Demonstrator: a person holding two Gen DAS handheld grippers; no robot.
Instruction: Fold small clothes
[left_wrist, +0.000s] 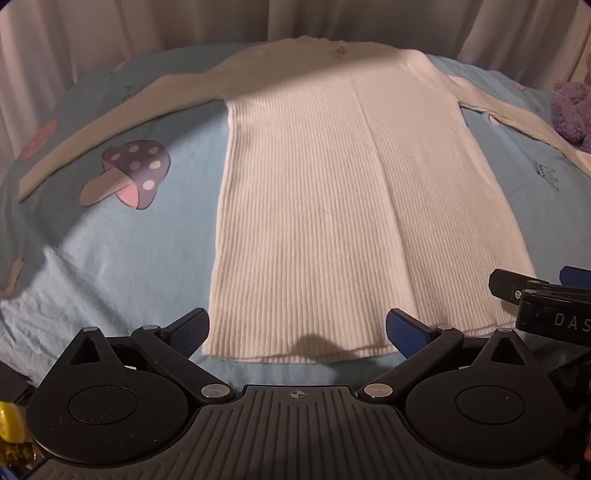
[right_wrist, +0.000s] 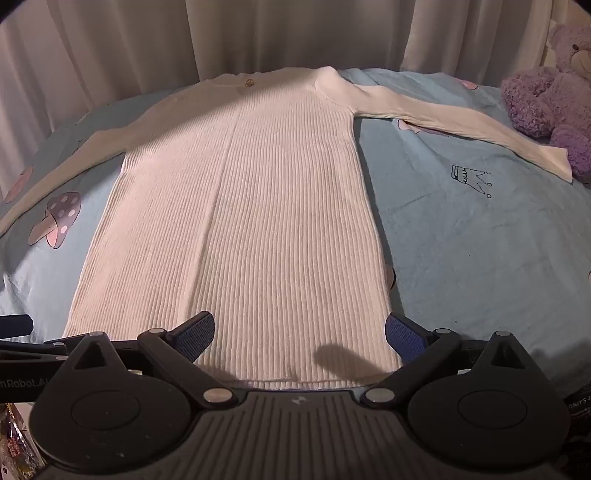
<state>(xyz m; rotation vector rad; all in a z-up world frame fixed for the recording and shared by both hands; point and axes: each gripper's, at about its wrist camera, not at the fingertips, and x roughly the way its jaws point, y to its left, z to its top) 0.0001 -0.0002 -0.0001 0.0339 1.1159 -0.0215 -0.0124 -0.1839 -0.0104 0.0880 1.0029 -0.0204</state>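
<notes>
A cream ribbed long-sleeved knit top (left_wrist: 325, 206) lies flat on the bed, hem nearest me, neck at the far side, both sleeves spread out sideways. It also shows in the right wrist view (right_wrist: 251, 229). My left gripper (left_wrist: 297, 332) is open and empty, hovering just over the hem's left part. My right gripper (right_wrist: 299, 338) is open and empty over the hem's right part. The right gripper's body (left_wrist: 546, 306) shows at the right edge of the left wrist view.
The bed has a light blue sheet (right_wrist: 480, 240) printed with mushrooms (left_wrist: 125, 173) and a crown (right_wrist: 471, 179). A purple plush bear (right_wrist: 550, 92) sits at the far right beside the sleeve end. Pale curtains (right_wrist: 295, 33) hang behind the bed.
</notes>
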